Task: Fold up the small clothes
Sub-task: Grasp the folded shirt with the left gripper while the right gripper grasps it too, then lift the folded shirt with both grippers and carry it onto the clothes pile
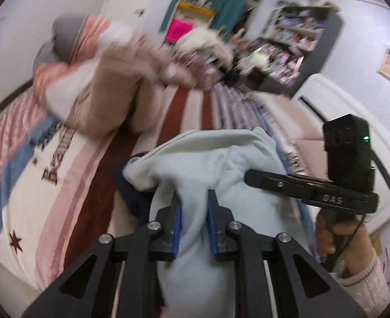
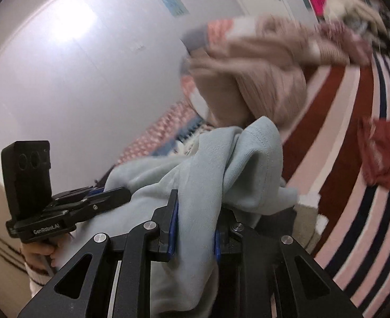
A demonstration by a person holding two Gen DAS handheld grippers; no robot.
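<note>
Both tongs are clamped on the same pale blue garment [image 1: 195,169]. The left gripper [image 1: 194,206] has a thick fold of it squeezed between its blue pads [image 1: 177,228], and the cloth bunches up ahead of the fingers and spills back down under the frame. Same deal on the right gripper [image 2: 196,212]: a wad of the blue fleece is pinched there, with a stitched hem poking up above the tips, and the right pad is mostly hidden by the cloth.

The garment is held up off the bed [image 1: 52,185], stretched between the two tongs and pretty crumpled. Something dark can be seen under it in the left view, but what it is can't be told.

Each gripper is seen from the other's camera: the right one on the right of the left view, gripped by a hand [image 1: 338,238] in a cream knit cuff; the left one at lower left of the right view.

Further out, a striped red, pink and white blanket [image 2: 354,159] is spread over the bed, a beige heap of clothes [image 1: 110,87] is piled up behind, and a red item [image 2: 383,153] lies off to the right. Cluttered shelves [image 1: 287,42] are blurred in the background.
</note>
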